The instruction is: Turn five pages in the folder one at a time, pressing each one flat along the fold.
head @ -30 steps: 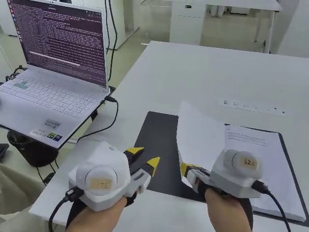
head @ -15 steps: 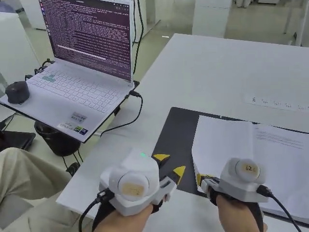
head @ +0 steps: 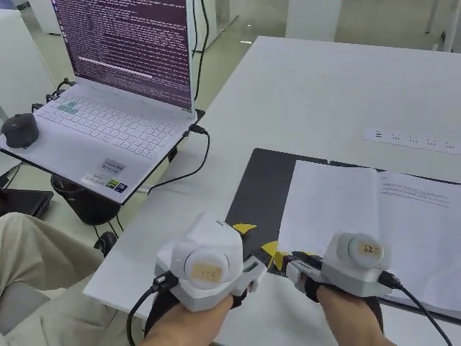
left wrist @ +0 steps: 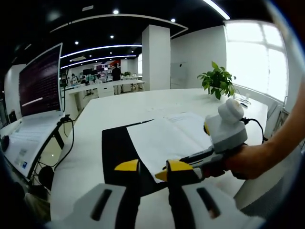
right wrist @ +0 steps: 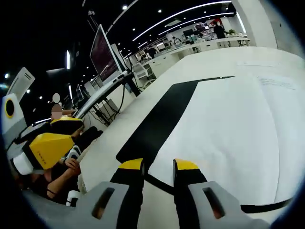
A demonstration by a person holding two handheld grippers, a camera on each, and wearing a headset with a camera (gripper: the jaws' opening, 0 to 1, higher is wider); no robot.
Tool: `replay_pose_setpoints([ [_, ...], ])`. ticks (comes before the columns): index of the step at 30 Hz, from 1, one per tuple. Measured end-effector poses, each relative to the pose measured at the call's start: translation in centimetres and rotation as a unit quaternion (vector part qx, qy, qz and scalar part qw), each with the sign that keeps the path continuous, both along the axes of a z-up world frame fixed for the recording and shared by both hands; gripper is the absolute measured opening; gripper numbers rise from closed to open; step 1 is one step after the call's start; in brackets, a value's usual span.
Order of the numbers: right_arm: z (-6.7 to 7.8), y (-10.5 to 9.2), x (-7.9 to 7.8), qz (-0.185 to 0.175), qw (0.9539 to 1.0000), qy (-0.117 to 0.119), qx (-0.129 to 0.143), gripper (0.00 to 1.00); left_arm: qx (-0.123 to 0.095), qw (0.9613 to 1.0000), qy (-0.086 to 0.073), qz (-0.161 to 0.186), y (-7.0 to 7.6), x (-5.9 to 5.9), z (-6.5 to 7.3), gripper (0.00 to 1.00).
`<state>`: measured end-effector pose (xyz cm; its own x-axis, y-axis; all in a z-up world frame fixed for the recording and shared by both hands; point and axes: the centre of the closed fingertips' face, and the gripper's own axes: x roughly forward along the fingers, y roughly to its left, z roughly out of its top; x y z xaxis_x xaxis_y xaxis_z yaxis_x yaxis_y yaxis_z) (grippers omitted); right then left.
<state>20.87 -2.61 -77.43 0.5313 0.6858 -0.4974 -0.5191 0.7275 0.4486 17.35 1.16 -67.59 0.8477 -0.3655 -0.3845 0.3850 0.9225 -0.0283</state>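
One black folder [head: 256,189] lies open near the front edge of the white desk [head: 324,94]. A single sheet [head: 328,209] lies almost flat across its left half, beside the printed stack [head: 421,223]. Two sets of tongs hover at its near edge. The left tongs [head: 257,238] are parted and empty, and the right tongs [head: 282,261] are parted too, with the sheet's near corner in the gap. One laptop [head: 108,115] and one mouse [head: 20,130] sit off to the left, with one power strip [head: 410,140] beyond the folder.
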Motion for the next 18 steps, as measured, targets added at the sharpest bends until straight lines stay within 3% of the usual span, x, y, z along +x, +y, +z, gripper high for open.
replay_pose_setpoints([
  [5, 0.5, -3.4, 0.9, -0.029, 0.9994, -0.017, 0.008, 0.19, 0.013, 0.9997, 0.013, -0.018, -1.3, 0.8, -1.4, 0.2],
  [10, 1.8, -7.2, 2.0, -0.066, 0.9973, -0.03, 0.011, 0.18, 0.034, 0.9977, 0.038, -0.046, -3.2, 1.8, -4.4, 0.2],
  [15, 2.7, -9.6, 2.8, -0.09, 0.9951, -0.038, 0.015, 0.17, 0.039, 0.996, 0.065, -0.047, -4.6, 2.9, -6.9, 0.2],
  [18, 3.0, -10.6, 3.0, -0.1, 0.9938, -0.043, 0.019, 0.17, 0.038, 0.9955, 0.073, -0.046, -5.2, 3.3, -7.4, 0.2],
])
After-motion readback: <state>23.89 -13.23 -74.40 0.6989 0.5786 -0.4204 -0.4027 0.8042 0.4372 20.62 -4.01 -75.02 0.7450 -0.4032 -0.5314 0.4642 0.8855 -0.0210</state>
